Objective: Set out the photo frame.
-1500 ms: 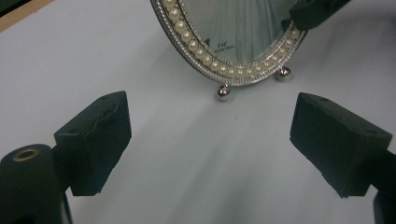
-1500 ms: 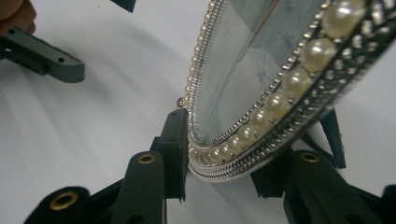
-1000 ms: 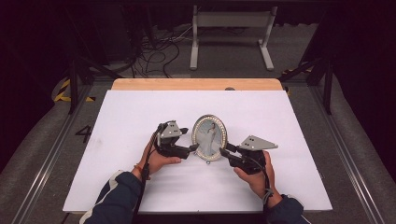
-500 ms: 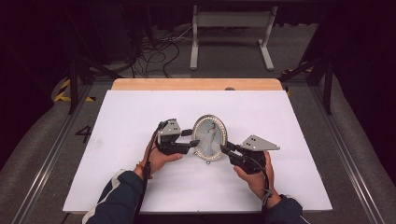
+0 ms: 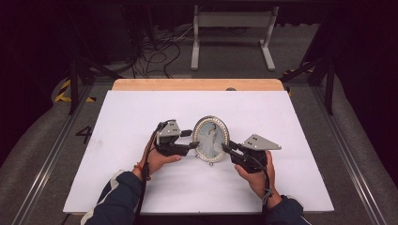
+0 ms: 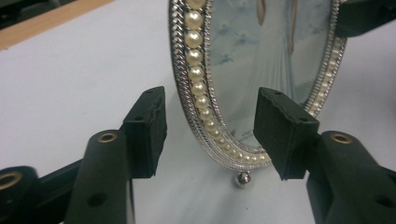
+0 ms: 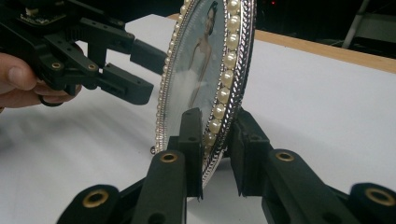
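We pinch the upright oval frame's [image 5: 211,138] right rim with the right gripper [image 7: 215,154], while the left gripper's [image 6: 210,130] fingers, having just been closing then reopening slightly, straddle its left rim without touching.

White tabletop [image 5: 141,117], wooden edge [image 5: 197,84], dark floor [image 5: 225,56], tangled cables [image 5: 155,47]

A white sheet [image 5: 141,117] covers most of the table, leaving a strip of bare wood [image 5: 197,84] along its far edge. Beyond the table, on the grey floor, stands a pale metal frame [image 5: 232,35] with tangled cables [image 5: 157,47] to its left. Yellow-and-black tape [image 5: 65,91] marks the floor at far left.
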The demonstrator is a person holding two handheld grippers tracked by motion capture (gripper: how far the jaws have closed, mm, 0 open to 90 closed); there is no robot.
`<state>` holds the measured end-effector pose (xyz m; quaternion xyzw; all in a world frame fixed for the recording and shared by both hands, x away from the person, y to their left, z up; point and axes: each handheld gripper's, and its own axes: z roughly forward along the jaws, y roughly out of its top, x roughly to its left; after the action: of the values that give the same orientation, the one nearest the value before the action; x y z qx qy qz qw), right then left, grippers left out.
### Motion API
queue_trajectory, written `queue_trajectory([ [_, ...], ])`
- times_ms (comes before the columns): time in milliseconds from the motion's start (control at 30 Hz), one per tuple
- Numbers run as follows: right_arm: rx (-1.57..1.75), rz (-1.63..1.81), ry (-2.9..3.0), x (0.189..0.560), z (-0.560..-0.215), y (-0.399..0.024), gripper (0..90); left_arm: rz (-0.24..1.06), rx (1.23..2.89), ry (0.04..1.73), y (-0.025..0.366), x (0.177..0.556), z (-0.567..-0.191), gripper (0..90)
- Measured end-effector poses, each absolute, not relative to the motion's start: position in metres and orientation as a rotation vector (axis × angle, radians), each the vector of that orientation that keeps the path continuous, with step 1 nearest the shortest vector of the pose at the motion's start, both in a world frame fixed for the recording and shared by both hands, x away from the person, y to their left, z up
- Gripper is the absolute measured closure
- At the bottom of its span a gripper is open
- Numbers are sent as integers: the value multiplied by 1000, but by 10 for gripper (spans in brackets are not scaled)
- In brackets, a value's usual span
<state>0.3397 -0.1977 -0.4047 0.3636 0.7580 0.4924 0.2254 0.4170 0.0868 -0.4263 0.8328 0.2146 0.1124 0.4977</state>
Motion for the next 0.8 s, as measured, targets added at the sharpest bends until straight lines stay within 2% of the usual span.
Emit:
queue_trajectory([
  [100, 1007, 1360, 2082, 338, -404, -199, 691, 274, 2002, 537, 86, 417, -427, 423],
  [267, 1000, 1409, 2028, 334, -401, -203, 685, 277, 1972, 568, 86, 419, -427, 418],
  [500, 999, 1379, 2038, 334, -403, -200, 709, 255, 1990, 540, 82, 419, -428, 445],
  [533, 990, 1365, 2035, 333, -402, -200, 742, 260, 2004, 528, 80, 419, -428, 444],
  [633, 981, 1360, 2028, 333, -401, -200, 753, 247, 2006, 520, 79, 418, -429, 445],
  [700, 978, 1361, 2023, 332, -400, -200, 764, 239, 2010, 510, 79, 418, -428, 485],
  [800, 977, 1362, 2020, 332, -400, -200, 765, 244, 2012, 514, 79, 417, -428, 485],
])
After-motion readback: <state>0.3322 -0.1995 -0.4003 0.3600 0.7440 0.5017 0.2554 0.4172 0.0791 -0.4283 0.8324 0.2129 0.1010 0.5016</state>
